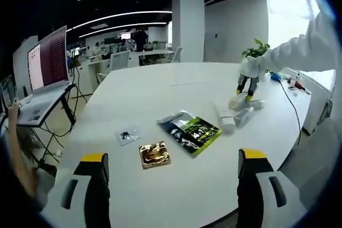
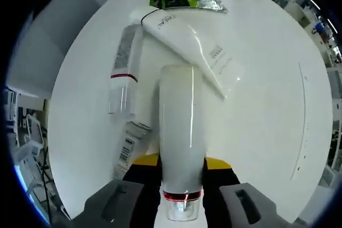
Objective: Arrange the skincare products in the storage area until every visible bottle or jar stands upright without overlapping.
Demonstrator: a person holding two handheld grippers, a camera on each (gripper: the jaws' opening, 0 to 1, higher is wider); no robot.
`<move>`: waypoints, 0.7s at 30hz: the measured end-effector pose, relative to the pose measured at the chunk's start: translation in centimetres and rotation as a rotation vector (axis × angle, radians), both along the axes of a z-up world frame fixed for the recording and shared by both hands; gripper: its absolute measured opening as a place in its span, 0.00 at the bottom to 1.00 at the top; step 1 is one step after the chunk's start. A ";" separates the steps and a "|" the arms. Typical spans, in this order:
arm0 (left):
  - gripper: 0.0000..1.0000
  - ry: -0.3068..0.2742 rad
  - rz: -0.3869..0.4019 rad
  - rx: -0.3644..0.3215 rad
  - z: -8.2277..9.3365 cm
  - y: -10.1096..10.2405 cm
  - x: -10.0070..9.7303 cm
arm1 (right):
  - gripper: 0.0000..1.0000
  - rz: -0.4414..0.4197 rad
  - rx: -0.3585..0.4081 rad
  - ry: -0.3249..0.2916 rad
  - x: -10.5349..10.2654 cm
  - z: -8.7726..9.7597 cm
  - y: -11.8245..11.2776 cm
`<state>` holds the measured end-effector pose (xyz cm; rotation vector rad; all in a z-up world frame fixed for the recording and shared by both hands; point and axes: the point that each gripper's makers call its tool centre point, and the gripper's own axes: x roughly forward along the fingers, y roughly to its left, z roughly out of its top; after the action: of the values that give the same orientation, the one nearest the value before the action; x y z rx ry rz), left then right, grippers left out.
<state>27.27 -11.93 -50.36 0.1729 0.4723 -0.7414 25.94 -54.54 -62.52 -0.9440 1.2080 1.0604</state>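
Two yellow-tipped jaws of my left tongs (image 1: 171, 172) stand wide apart with nothing between them in the left gripper view, hovering over the round white worktop (image 1: 160, 94). On it lie a green-and-black foil pouch (image 1: 189, 131), a small gold sachet (image 1: 154, 154) and a small clear packet (image 1: 127, 135). Farther off, my right tongs (image 1: 245, 90) reach down to the cluster of white tubes (image 1: 235, 111).

In the right gripper view, my right tongs (image 2: 181, 177) are clamped on a frosted white bottle with a red-ringed cap (image 2: 180, 142). Beyond it lie a white squeeze tube (image 2: 189, 44), tilted, and a slim clear-capped tube (image 2: 124, 68) beside it, touching.
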 end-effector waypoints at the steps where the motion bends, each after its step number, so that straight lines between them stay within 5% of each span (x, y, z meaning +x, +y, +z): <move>1: 0.94 0.000 0.000 -0.001 0.0 0.0 0.0 | 0.29 0.002 -0.004 -0.001 0.0 0.0 0.0; 9: 0.93 -0.010 -0.002 -0.013 0.3 -0.1 0.0 | 0.23 0.004 -0.087 -0.065 0.5 0.4 -0.1; 15: 0.93 -0.015 -0.014 -0.023 0.5 -0.3 -0.2 | 0.20 -0.010 -0.136 -0.226 0.7 1.1 -0.1; 21: 0.92 -0.017 -0.024 -0.043 0.9 -0.5 -0.3 | 0.20 -0.022 -0.163 -0.313 0.7 1.5 -0.2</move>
<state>26.98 -12.41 -49.47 0.1448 0.4390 -0.7722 26.60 -54.70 -60.97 -1.1728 1.0512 0.7701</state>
